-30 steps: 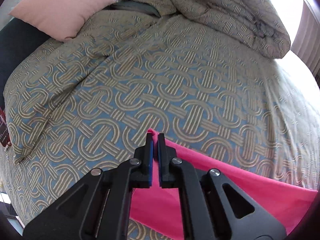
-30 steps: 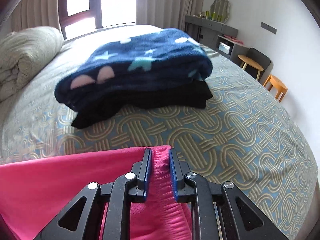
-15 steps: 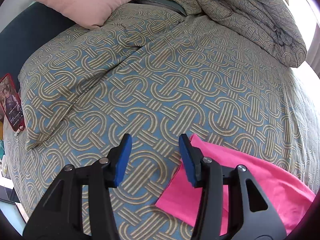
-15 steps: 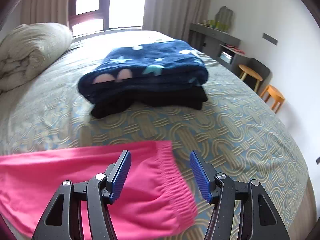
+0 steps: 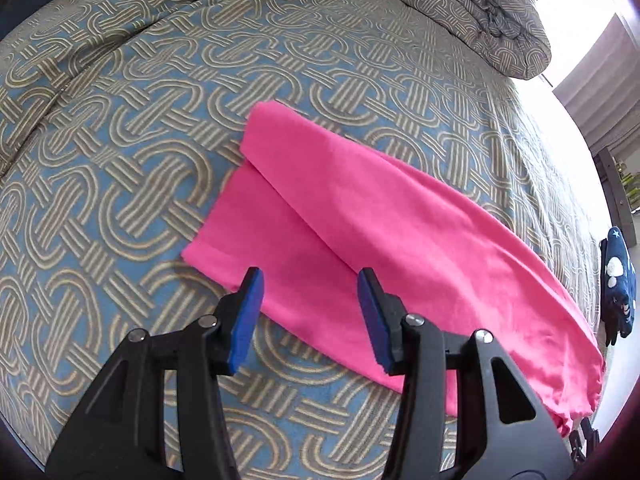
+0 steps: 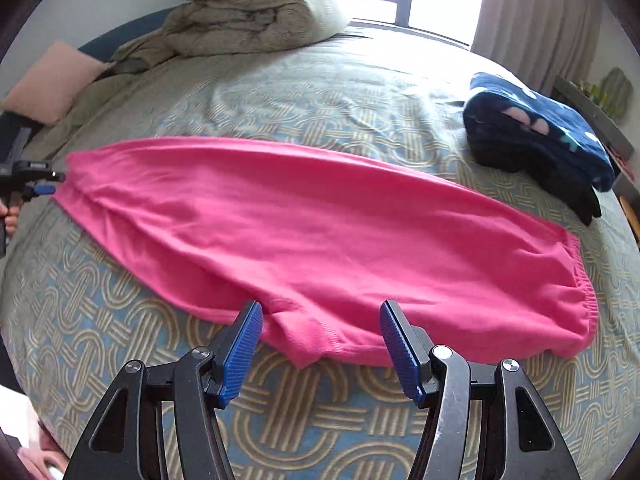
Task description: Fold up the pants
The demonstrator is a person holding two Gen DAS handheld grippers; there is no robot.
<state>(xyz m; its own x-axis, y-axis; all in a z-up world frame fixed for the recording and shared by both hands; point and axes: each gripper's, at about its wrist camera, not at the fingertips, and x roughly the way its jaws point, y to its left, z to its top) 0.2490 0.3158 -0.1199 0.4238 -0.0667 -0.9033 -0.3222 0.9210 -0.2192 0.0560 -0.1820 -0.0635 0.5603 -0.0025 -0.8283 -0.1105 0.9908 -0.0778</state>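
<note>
Patterned bedspread [image 6: 320, 92], pink pants [image 6: 320, 232]; no legible writing

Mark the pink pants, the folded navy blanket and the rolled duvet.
pink pants [image 6: 320, 232], right wrist view, middle of the fabric
folded navy blanket [image 6: 532, 128], right wrist view, top face
rolled duvet [image 6: 260, 12], right wrist view, front of the roll
</note>
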